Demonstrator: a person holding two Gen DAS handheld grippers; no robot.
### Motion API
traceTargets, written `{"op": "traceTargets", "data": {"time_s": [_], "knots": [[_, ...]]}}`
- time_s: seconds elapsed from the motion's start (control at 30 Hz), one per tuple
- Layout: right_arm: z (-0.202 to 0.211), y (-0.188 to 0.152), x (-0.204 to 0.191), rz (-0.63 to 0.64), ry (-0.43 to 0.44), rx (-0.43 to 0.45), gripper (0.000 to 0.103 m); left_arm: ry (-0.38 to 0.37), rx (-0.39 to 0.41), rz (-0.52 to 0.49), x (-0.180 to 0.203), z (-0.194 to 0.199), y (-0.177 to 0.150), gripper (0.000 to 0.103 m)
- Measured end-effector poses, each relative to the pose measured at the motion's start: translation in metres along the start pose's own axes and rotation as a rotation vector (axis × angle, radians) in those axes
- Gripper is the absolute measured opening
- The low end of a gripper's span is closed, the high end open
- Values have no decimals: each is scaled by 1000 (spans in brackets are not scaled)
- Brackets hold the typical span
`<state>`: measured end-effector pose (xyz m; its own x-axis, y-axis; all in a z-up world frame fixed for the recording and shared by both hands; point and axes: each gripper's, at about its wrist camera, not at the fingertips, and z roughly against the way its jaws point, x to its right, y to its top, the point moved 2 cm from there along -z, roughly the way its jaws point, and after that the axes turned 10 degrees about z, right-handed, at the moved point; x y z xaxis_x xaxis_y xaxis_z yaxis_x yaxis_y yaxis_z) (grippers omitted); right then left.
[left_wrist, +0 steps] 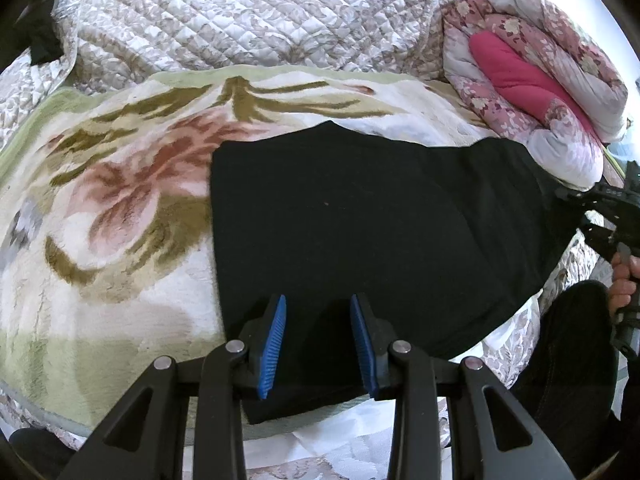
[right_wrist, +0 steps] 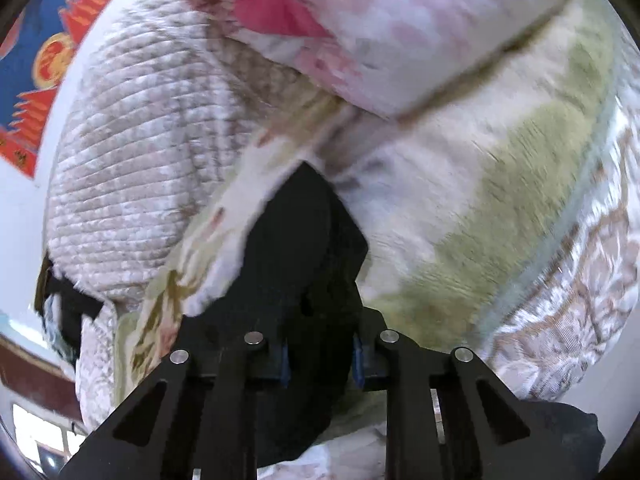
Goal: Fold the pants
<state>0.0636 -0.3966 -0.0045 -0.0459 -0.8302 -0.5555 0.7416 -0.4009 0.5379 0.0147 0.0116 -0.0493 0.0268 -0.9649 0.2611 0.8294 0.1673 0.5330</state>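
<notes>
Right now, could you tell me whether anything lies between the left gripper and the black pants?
Nothing visible does: the left gripper is open directly above the pants, which lie flat on the floral blanket.

Both views close (low), sharing pants (left_wrist: 360, 220)

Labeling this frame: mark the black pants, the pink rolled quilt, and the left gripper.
black pants (left_wrist: 360, 216), left wrist view, middle of the flat cloth.
pink rolled quilt (left_wrist: 516, 76), left wrist view, its solid pink inner fold.
left gripper (left_wrist: 318, 312), left wrist view, midway between blue fingertips.
</notes>
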Motion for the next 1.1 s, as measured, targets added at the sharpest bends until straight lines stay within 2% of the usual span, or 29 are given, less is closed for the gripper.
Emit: {"op": "traceTargets", "data": {"time_s": [0.13, 0.27, 0.43, 0.5, 0.63, 0.73, 0.8, 0.87, 0.97, 1.0, 1.03, 1.07, 1.1], "knots": [[7, 13, -55, 135, 96, 14, 21, 7, 19, 34, -11, 5, 5, 36], [1, 10, -121, 283, 197, -11, 21, 21, 48, 78, -28, 12, 12, 36], [-23, -23, -193, 459, 295, -93, 21, 38, 87, 138, -53, 25, 16, 36], [-41, -47, -215, 514, 328, -158, 21, 44, 100, 158, -62, 31, 15, 36], [-86, -104, -245, 620, 368, -319, 21, 56, 116, 191, -80, 40, 11, 36], [-114, -145, -250, 711, 333, -416, 21, 63, 121, 215, -92, 46, 6, 36], [-122, -154, -252, 731, 315, -435, 21, 65, 122, 229, -98, 48, 3, 36], [-120, -153, -255, 749, 302, -417, 21, 69, 125, 240, -103, 49, 2, 36], [-123, -158, -257, 762, 308, -435, 30, 68, 128, 253, -108, 50, 0, 36], [-122, -161, -260, 767, 323, -444, 39, 67, 128, 256, -109, 50, 1, 36], [-119, -163, -262, 763, 356, -454, 44, 65, 128, 257, -110, 50, 1, 36], [-112, -163, -264, 757, 392, -457, 49, 65, 128, 258, -110, 50, 1, 36], [-104, -162, -268, 752, 438, -451, 49, 66, 129, 257, -110, 51, 1, 36]]}}
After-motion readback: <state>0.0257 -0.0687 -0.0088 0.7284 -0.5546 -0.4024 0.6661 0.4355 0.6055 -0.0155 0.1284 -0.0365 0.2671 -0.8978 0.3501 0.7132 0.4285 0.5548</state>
